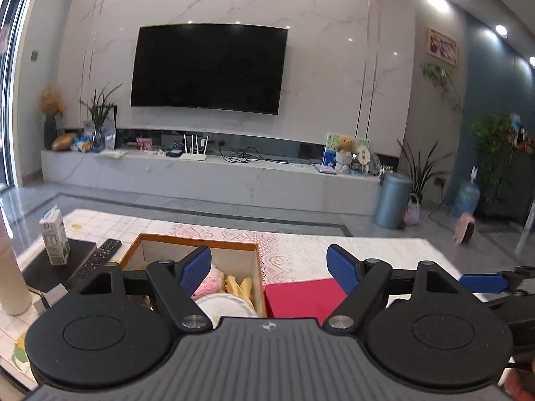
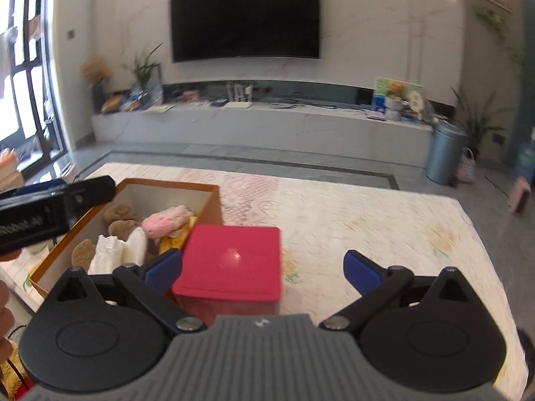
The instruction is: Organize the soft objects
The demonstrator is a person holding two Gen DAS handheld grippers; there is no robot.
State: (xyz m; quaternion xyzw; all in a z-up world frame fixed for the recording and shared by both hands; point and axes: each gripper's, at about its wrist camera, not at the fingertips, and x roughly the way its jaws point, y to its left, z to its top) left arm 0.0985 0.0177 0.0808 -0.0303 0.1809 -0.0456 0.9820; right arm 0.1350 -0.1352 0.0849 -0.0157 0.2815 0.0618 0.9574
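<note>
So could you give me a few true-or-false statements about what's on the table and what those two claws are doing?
1. The orange box holds soft items, including a pink knitted piece. True.
2. The red box sits inside the orange box. False: it stands beside it on the table.
3. Both claws, left and right, are open and empty. True.
4. The TV is showing a picture. False: its screen is dark.

An open orange box (image 2: 214,200) lies ahead-left of the right gripper (image 2: 262,269), filled with a pink knit piece (image 2: 164,222), white cloths (image 2: 117,250) and brown plush (image 2: 120,217). A shut pink box (image 2: 230,260) touches its right wall.
</note>
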